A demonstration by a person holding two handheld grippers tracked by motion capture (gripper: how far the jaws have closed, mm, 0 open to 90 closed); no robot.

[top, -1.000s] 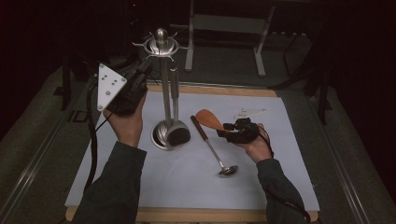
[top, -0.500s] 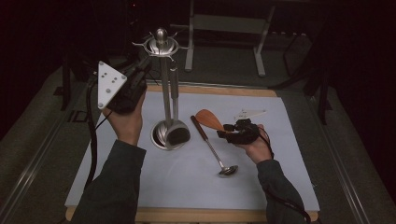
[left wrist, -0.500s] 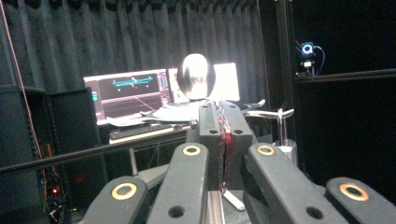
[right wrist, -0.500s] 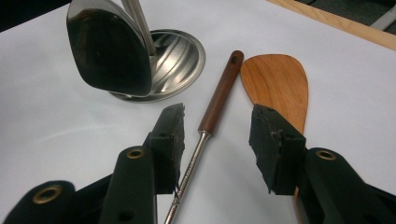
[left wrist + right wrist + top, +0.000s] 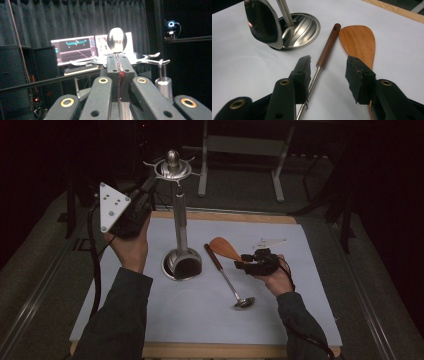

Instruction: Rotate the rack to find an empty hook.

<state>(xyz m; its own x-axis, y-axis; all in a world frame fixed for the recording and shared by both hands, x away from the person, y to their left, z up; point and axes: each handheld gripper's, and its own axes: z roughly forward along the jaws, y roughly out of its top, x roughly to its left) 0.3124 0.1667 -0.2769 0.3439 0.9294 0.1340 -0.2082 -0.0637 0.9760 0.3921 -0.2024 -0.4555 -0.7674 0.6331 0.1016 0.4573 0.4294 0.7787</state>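
On the white mat (image 5: 200,310), a steel utensil stand (image 5: 179,227) rises beside a wooden-handled ladle (image 5: 227,279) and wooden spatula (image 5: 226,249). The right gripper (image 5: 327,72), jaws apart, straddles both handles; its view alone reveals a large spoon (image 5: 263,22) hanging at the stand's base. The left gripper (image 5: 119,65), jaws pressed together, meets the stand's knob (image 5: 116,40) before monitors (image 5: 75,48) and dark curtains (image 5: 62,17). Floor detail stays murky.

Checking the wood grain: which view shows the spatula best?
The right gripper view: the spatula lies close, its blade lit between the open jaws. The high view shows it small, partly hidden by the right gripper.
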